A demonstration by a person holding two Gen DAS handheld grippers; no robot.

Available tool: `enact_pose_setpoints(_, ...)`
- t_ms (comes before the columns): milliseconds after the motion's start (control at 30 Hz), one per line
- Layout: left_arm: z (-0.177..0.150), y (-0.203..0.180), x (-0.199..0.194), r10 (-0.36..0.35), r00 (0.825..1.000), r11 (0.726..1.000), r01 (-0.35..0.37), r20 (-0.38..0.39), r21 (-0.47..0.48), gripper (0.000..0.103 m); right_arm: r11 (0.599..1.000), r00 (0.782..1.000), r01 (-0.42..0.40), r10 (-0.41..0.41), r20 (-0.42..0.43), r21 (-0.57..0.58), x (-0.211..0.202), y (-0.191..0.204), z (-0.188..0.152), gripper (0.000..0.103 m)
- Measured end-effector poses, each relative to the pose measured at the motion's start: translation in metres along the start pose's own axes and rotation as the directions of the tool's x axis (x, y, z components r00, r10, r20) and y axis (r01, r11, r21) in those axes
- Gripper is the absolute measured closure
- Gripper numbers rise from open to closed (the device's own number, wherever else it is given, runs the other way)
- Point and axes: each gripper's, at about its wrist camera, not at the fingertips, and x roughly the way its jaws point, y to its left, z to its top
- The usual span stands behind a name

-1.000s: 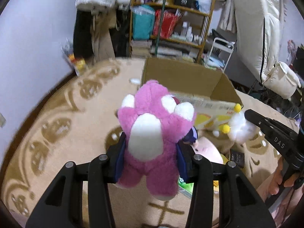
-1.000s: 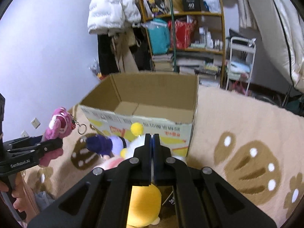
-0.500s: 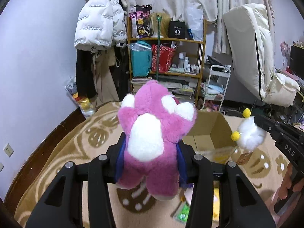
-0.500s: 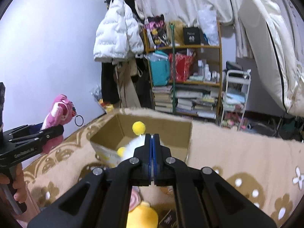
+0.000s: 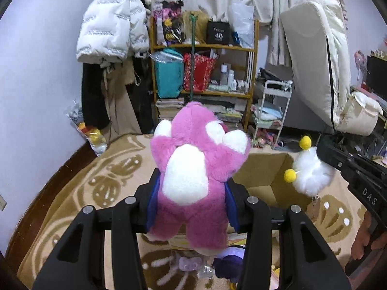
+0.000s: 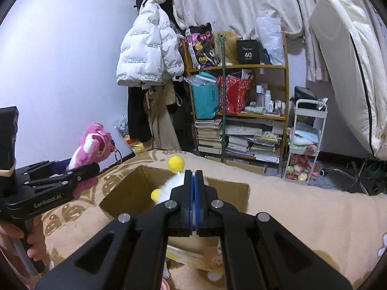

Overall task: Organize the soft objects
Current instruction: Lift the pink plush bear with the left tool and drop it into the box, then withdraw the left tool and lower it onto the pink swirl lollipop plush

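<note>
My left gripper point(image 5: 192, 188) is shut on a pink plush bear point(image 5: 193, 169) with white paws, held up in the air; it also shows at the left of the right wrist view point(image 6: 94, 145). My right gripper point(image 6: 194, 181) is shut on a white fluffy toy point(image 6: 169, 184) with yellow pompoms, seen too in the left wrist view point(image 5: 310, 174). An open cardboard box point(image 6: 145, 188) stands on the beige rug below and just beyond the white toy; in the left wrist view the box point(image 5: 261, 171) is behind the bear.
Purple and other soft toys point(image 5: 227, 264) lie on the rug point(image 5: 101, 188) near the box front. A cluttered shelf point(image 5: 205, 77), hanging coats point(image 5: 111, 36), a white cart point(image 5: 271, 111) and an upright mattress point(image 5: 321, 67) line the back wall.
Both grippers have risen with their toys and tilted up, so the room's back wall shows. The white toy has moved from the rug pile to above the box.
</note>
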Motion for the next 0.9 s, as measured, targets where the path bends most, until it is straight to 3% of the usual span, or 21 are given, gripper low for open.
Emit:
enact_pose_setpoints(300,-0.015,-0.008,0.038,-0.034,0.994,0.999,0.036,-0.108,0.015,0.057,1.0,0.999,0.008,-0.007,-0.05,0.012,0.039,-0.012,-0.021,0.1)
enact_pose_setpoints(433,-0.022,-0.011,0.045,-0.017,0.99,0.999,0.021,-0.137,0.027,0.053,1.0,0.997,0.009,-0.007,-0.078,0.029,0.048,-0.016,-0.032,0.1)
enact_pose_setpoints(700,-0.024,0.0,0.04,-0.003,0.987,1.0,-0.001,-0.164,-0.026,0.029,0.997,0.992,-0.014,0.023,-0.125,0.07,0.05,-0.024,-0.042,0.099)
enact_pose_setpoints(800,-0.026,0.005,0.033,0.0,0.988,0.999,-0.006,-0.155,-0.042,0.021,0.995,0.989,-0.033,0.047,-0.138,0.097,0.046,-0.028,-0.044,0.083)
enact_pose_setpoints(867,-0.026,0.008,0.029,0.002,0.987,0.999,-0.01,-0.164,-0.048,0.016,0.994,0.99,-0.032,0.045,-0.135,0.102,0.042,-0.028,-0.045,0.054)
enact_pose_setpoints(900,-0.027,0.01,0.027,0.001,0.986,0.999,-0.01,-0.168,-0.052,0.015,0.994,0.99,-0.031,0.044,-0.13,0.101,0.038,-0.028,-0.045,0.051)
